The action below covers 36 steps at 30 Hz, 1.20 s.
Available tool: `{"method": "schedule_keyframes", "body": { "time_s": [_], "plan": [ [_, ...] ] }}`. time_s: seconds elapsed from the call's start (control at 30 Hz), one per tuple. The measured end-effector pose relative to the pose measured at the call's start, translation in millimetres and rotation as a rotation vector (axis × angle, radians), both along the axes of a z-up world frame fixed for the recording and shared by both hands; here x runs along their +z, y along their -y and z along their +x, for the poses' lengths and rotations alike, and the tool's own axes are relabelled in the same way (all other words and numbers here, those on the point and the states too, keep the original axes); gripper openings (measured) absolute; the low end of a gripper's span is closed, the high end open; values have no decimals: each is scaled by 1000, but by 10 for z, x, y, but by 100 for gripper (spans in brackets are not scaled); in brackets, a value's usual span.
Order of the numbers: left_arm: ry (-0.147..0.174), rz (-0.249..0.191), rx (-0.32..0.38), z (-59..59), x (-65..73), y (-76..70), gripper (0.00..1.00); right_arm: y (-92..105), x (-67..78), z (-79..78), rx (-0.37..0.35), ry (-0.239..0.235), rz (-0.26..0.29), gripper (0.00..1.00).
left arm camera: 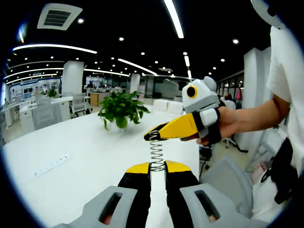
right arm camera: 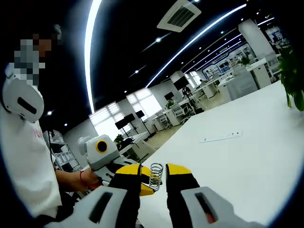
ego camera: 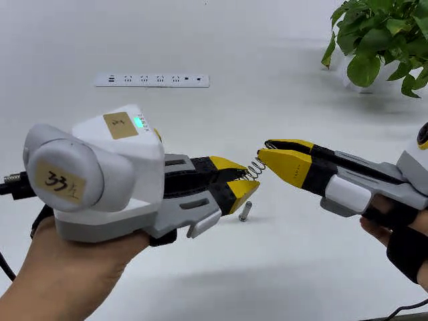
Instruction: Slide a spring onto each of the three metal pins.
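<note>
**Squarely between two grippers: one spring, held off the table**

Squarely in the middle of the head view, a coiled silver wire spring [ego camera: 255,169] bridges the yellow tips of two grey-and-black hand-held grippers. The left gripper [ego camera: 239,180] comes in from the lower left. Its jaws are drawn close, with a gap about as wide as the coil, and they appear to be pinched on the spring's near end. In the left gripper view the coil rises straight out of that gap. The right gripper [ego camera: 265,148] reaches in from the right edge. In the right gripper view its jaws sit either side of the coil, closed on the other end.

Just below the left gripper's tips, a short silver metal pin [ego camera: 245,211] sits alone on the white table [ego camera: 281,254]. It is clear of both grippers and of the spring. I cannot tell whether it stands or leans.

Around that spot the tabletop is bare across the centre and lower right of the head view. A white power strip [ego camera: 152,80] lies well away at the upper left. A green leafy potted plant [ego camera: 381,40] crowds the upper right corner, well behind the right gripper. In the left gripper view the table's edge runs down the lower right, with a grey chair [left arm camera: 228,178] just past it.
</note>
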<state>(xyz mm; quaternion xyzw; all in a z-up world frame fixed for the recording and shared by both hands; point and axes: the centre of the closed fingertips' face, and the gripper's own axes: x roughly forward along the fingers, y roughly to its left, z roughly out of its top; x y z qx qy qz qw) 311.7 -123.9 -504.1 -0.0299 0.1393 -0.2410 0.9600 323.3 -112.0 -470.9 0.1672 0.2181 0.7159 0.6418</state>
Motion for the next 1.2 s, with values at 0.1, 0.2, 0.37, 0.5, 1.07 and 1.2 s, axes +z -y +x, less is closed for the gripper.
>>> {"method": "schedule_keyframes", "body": {
  "time_s": [0.1,0.2,0.37,0.5,1.07,1.2],
  "plan": [
    [1,-3,-2,1,4,-1,10,-3,7,-3,0,1,1,17],
    [3,-11,-3,4,14,3,10,-7,5,-11,1,1,-3,15],
    [5,-13,-8,3,14,4,10,-14,1,-18,4,12,-8,12],
    [0,-19,-13,-5,4,11,10,-17,-11,-25,8,24,-14,11],
    [-27,-21,-43,-23,-73,74,13,-8,-55,-55,32,58,-35,11],
    [-35,-24,-39,-21,-95,72,16,-16,-50,-81,45,90,-45,11]
  ]
}}
